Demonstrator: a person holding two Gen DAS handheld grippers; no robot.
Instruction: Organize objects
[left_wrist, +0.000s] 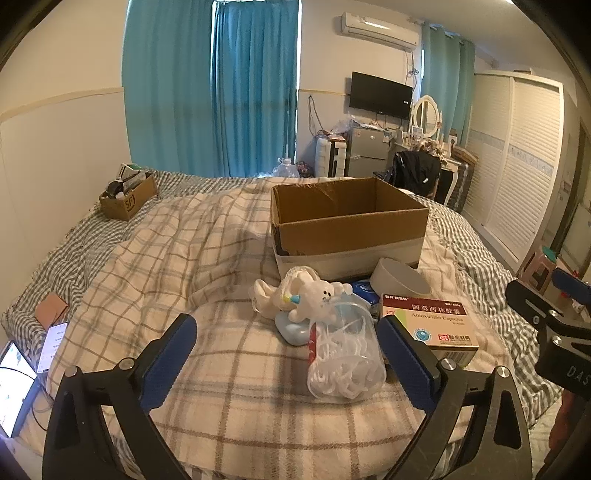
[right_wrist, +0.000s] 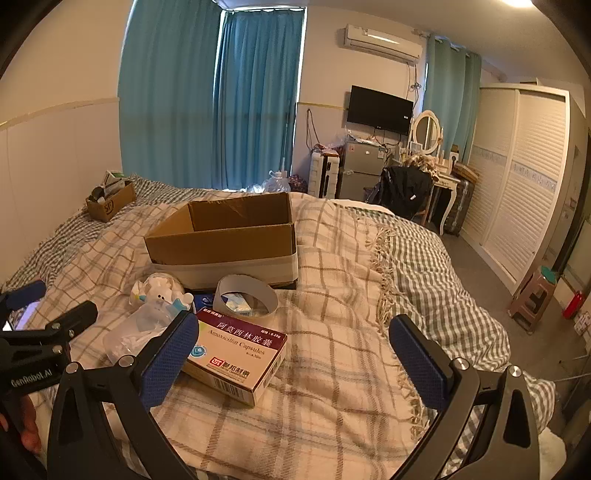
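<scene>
Loosely, medicine box (right_wrist: 236, 356) touches right tongs (right_wrist: 291, 363).

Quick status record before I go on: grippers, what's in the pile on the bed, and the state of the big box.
left gripper: open, holding nothing, clear plastic bag between its fingers
right gripper: open, holding nothing, over the plaid blanket
medicine box: lying flat, beside the right gripper's left finger
white plush toy: behind the bag, partly on a blue item
tape roll: beside the large cardboard box
large cardboard box: open; no contents visible
small cardboard box: far corner of bed, filled
</scene>
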